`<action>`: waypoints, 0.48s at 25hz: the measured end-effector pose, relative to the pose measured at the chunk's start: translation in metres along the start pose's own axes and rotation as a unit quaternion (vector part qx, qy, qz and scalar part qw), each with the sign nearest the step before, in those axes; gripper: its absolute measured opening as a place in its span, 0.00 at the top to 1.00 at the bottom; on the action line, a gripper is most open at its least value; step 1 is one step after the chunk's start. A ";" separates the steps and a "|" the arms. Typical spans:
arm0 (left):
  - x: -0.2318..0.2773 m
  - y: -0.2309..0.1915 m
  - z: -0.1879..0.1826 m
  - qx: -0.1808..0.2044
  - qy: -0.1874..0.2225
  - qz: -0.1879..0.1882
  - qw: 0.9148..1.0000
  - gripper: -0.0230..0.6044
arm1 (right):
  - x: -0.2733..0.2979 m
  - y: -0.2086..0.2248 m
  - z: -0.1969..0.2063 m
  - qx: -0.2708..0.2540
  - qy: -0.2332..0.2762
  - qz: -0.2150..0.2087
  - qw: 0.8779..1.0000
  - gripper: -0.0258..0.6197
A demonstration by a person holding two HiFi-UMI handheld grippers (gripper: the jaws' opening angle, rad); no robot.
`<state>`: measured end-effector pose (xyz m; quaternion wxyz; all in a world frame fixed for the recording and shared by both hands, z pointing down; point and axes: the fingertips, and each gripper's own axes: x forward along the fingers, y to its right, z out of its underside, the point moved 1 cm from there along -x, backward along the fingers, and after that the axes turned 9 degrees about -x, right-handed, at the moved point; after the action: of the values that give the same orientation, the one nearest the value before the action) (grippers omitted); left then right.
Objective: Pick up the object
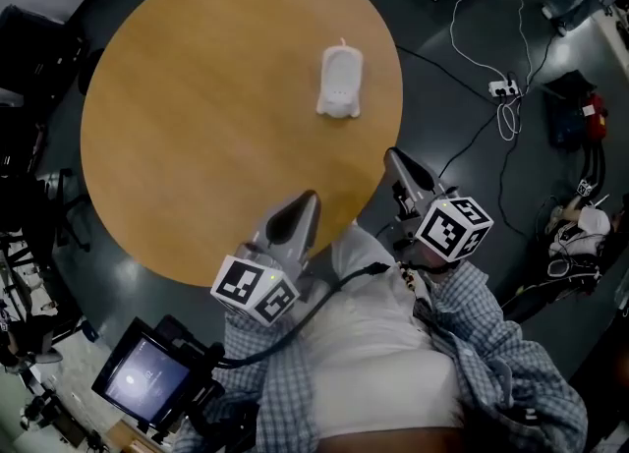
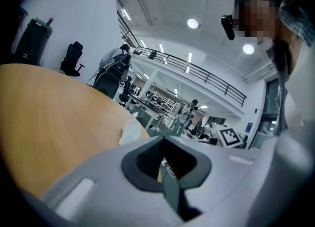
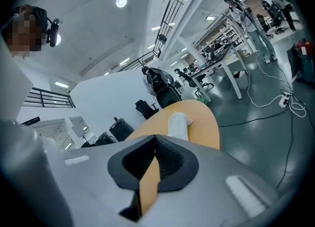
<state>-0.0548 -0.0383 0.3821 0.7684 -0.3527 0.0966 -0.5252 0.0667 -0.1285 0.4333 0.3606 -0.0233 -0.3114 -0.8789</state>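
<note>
A small white plastic object (image 1: 340,83) lies on the far right part of the round wooden table (image 1: 197,127). Both grippers are held close to the person's body at the table's near edge, well short of the object. My left gripper (image 1: 303,201) points over the near rim, jaws shut and empty. My right gripper (image 1: 392,156) hangs just off the table's right edge, also shut with nothing in it. The left gripper view shows the object (image 2: 130,132) beyond the closed tips (image 2: 163,138). The right gripper view has the object (image 3: 179,125) ahead of its closed tips (image 3: 155,137).
A lit screen (image 1: 142,377) stands on the floor at the near left. Cables and a power strip (image 1: 504,89) trail across the dark floor to the right, near bags (image 1: 570,122). Dark office chairs (image 1: 29,48) sit left of the table.
</note>
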 end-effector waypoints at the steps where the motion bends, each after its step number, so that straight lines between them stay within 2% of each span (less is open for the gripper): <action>1: 0.005 -0.007 -0.003 -0.002 0.002 -0.007 1.000 0.96 | 0.010 0.006 0.001 0.002 -0.008 -0.001 1.000 0.95; 6: 0.029 -0.039 -0.017 -0.012 0.014 -0.038 0.999 0.96 | 0.054 0.030 0.002 0.010 -0.041 -0.005 0.999 0.90; 12: 0.049 -0.067 -0.026 -0.034 0.027 -0.064 0.997 0.96 | 0.103 0.053 0.003 0.013 -0.075 -0.009 0.997 0.79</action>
<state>-0.0967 -0.1058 0.4173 0.7178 -0.3701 0.1121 -0.5790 0.0244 -0.2198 0.4917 0.3286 -0.0815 -0.3494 -0.8737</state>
